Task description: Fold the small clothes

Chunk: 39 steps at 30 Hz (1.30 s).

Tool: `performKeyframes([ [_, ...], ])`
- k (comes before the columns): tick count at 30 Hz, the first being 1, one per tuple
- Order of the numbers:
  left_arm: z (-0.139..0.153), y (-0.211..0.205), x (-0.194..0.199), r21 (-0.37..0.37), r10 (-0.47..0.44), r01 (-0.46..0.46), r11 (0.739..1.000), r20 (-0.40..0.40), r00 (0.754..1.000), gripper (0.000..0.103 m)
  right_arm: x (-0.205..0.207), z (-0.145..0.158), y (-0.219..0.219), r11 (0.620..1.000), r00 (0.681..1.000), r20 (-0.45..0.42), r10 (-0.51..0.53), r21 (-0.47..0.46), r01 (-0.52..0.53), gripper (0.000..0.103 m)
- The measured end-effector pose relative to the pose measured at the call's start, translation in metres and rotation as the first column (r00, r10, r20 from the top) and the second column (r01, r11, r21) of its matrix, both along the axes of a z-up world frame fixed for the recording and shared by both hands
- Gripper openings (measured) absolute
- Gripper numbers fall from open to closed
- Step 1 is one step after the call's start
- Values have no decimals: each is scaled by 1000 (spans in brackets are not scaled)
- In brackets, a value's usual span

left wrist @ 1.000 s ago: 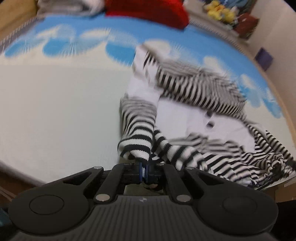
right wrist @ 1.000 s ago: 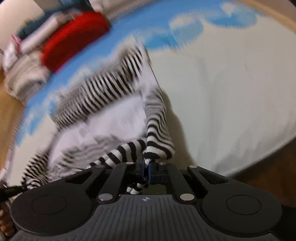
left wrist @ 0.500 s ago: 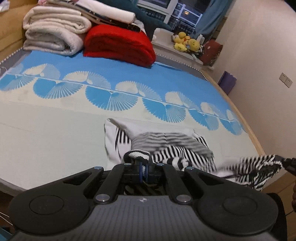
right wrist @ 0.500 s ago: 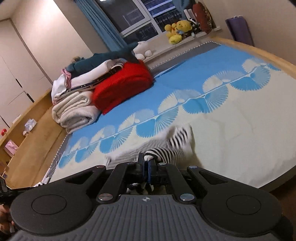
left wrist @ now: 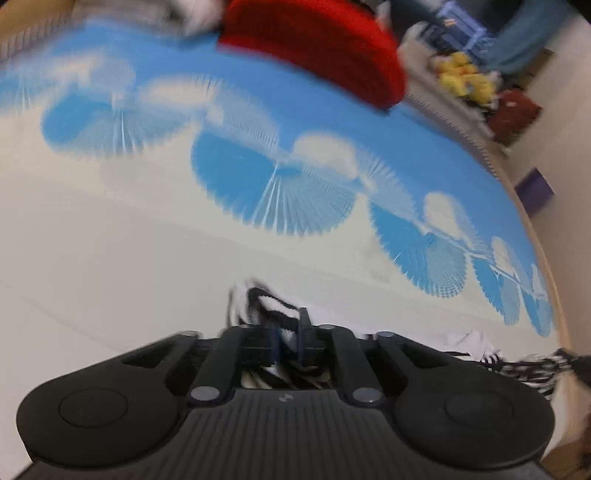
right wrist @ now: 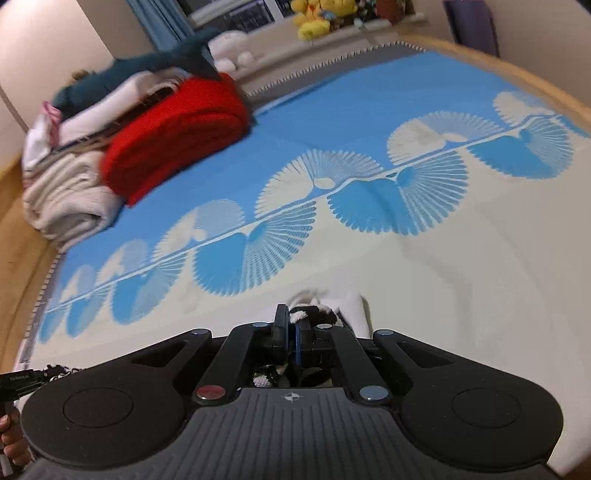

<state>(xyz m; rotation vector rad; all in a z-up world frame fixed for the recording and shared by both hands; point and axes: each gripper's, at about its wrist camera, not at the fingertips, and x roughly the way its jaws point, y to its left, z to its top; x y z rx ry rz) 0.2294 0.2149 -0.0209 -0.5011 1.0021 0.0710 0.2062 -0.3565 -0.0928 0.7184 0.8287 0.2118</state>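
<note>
Spread over the bed (right wrist: 461,295): a patterned cover (right wrist: 369,122), with a garment (left wrist: 273,310) lying at its near edge, bunched just ahead of both grippers. Stacked at the far left corner: folded blankets (right wrist: 66,199) with a rolled blanket (right wrist: 177,136) just to their right and a plush shark (right wrist: 155,62) lying on top. Lined up behind the bed on a ledge (right wrist: 295,40): plush toys (right wrist: 314,18), right of the stack.
</note>
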Motion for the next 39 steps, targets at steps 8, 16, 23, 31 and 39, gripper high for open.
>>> performKeyframes([
  [8, 14, 32, -17, -185, 33, -7, 983, 136, 990, 40, 22, -28, 10, 999, 999, -10, -41, -17, 41, 33],
  [16, 11, -36, -20, 199, -293, 264, 944, 131, 947, 40, 4, -27, 26, 987, 986, 124, 109, -133, -93, 41],
  [23, -24, -73, -7, 360, -353, 334, 871, -14, 936, 50, 19, -48, 76, 917, 948, 50, 313, -274, -288, 54],
  [31, -28, -67, 14, 306, -279, 279, 910, -44, 959, 16, 45, -64, 106, 875, 939, -28, 343, -353, -330, 16],
  [39, 16, -37, 24, 135, -28, -5, 991, 239, 971, 13, 58, -7, 61, 985, 968, 244, 65, -171, -23, 8],
])
